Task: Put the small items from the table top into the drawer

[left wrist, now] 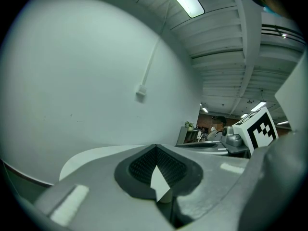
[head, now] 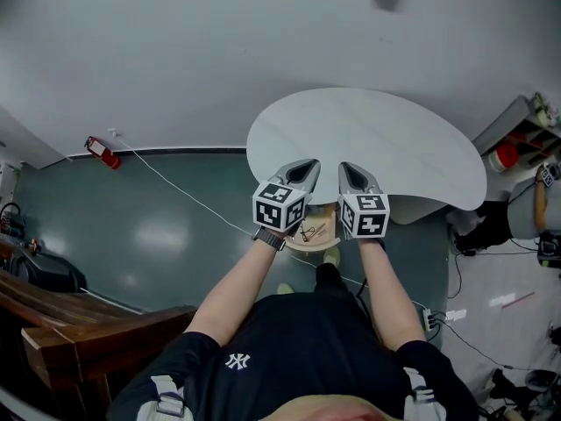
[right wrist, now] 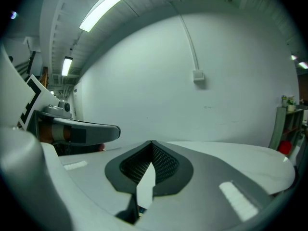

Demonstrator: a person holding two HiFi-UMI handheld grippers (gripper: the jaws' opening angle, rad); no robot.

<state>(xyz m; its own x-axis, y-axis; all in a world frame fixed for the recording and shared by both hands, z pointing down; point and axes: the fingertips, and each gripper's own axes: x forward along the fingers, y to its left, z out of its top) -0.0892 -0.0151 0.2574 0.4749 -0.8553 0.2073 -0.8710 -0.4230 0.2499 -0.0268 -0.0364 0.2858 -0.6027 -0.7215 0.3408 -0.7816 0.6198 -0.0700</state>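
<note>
- Left gripper [head: 302, 173]: jaws closed tip to tip, holding nothing, over the near edge of the white tabletop [head: 386, 139].
- Right gripper [head: 354, 176]: also closed and empty, just right of it.
- Open drawer [head: 328, 233], below and between them, holds small items [head: 308, 231].

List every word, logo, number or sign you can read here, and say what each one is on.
"NY": white interlocked letters on the black shirt.
Cubes on the left gripper and right gripper: black-and-white square marker patterns only, no words or numbers.
Any print on the shelf items at the right edge: too small to read.
</note>
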